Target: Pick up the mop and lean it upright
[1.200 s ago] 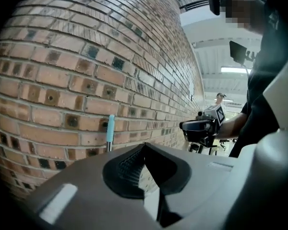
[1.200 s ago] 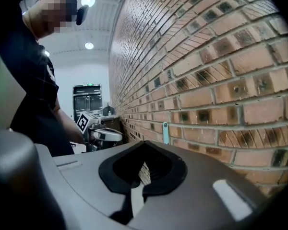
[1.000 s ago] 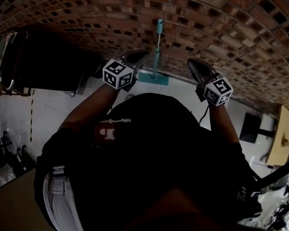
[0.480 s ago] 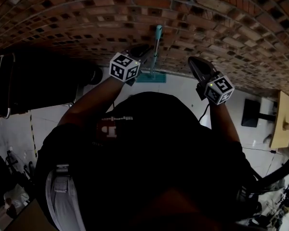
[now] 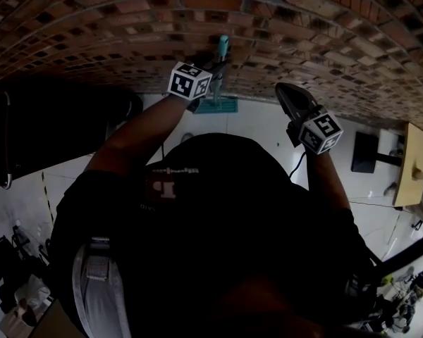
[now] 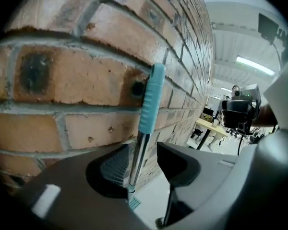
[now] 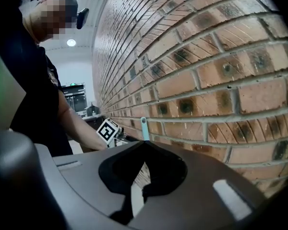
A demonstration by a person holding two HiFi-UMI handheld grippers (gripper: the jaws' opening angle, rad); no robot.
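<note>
The mop stands upright against the brick wall (image 5: pixel 303 20), its teal grip (image 5: pixel 223 46) at the top and its teal head (image 5: pixel 216 105) on the floor. My left gripper (image 5: pixel 215 69) is at the shaft just under the grip. In the left gripper view the metal shaft (image 6: pixel 138 152) runs between the left gripper's (image 6: pixel 143 147) jaws, close to the left pad and apart from the right one. Those jaws have just been opening and now stand open. My right gripper (image 5: pixel 282 90) hangs right of the mop, shut and empty, its tips meeting (image 7: pixel 144 143).
A dark cart (image 5: pixel 49 129) stands along the wall at the left. At the right are a wooden table (image 5: pixel 412 164) and a black panel (image 5: pixel 364 152) on the pale floor. The wall is close ahead of both grippers.
My left gripper has moved forward and right, from beside the mop to the shaft under the teal grip. The right gripper has shifted only slightly.
</note>
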